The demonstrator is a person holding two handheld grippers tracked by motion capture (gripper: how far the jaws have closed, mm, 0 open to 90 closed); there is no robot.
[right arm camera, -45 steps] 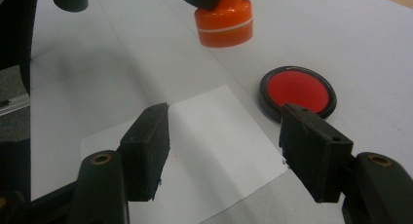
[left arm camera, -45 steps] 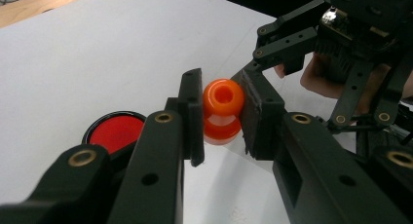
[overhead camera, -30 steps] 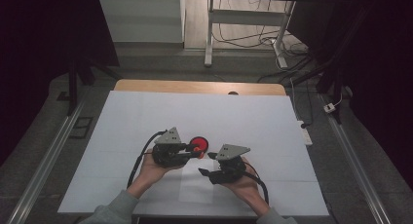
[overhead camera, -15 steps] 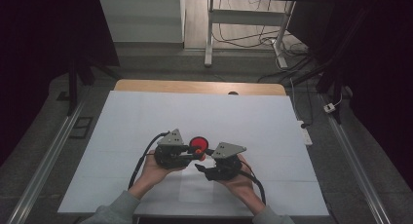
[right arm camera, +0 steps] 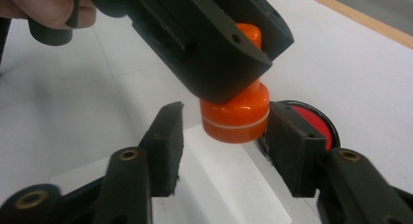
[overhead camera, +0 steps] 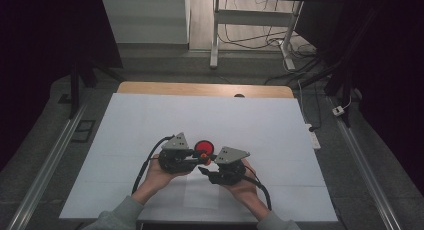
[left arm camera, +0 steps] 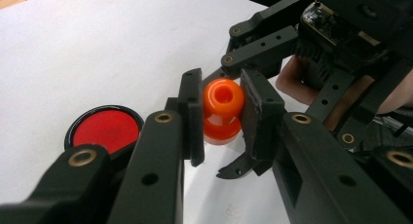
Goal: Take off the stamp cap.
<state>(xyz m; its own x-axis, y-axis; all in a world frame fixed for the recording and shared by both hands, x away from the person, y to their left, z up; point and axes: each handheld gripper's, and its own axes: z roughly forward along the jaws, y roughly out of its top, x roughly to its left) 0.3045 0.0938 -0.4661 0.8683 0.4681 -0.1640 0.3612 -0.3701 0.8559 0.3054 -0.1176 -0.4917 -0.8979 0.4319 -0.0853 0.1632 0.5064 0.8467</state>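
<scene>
**Orange piece held aloft while the second gripper closes in on its base**

The left gripper (left arm camera: 221, 114) is clamped on the narrow upper part of a small orange plastic piece (left arm camera: 222, 109), holding it just above the white table (overhead camera: 260, 125), near the front edge and about midway across. The right gripper (right arm camera: 221, 136) has come in from the right, and its jaws have just been closing; in the right gripper view the wide lower section of the orange piece (right arm camera: 236, 118) sits between them. The right-hand pad looks to be at or very near the plastic, while a clear gap remains on the left-hand side, so it has not gripped yet.

The step in hand appears to be a two-handed grasp, perhaps to twist or pull the two orange sections apart, or to pass the piece across. The next move would call for the right jaws to finish closing squarely on the lower section, with the left hand holding steady so that the piece does not tilt.

The orange piece is glossy, hard-looking and rounded: a hollow-topped knob above a broader cylinder, with a pale seam ringing the lower part. Just beyond it, farther from the person, a flat red disc with a black rim (left arm camera: 107, 129) lies on the table. The gripper pads (right arm camera: 168, 136) are matte black and finely textured.
</scene>
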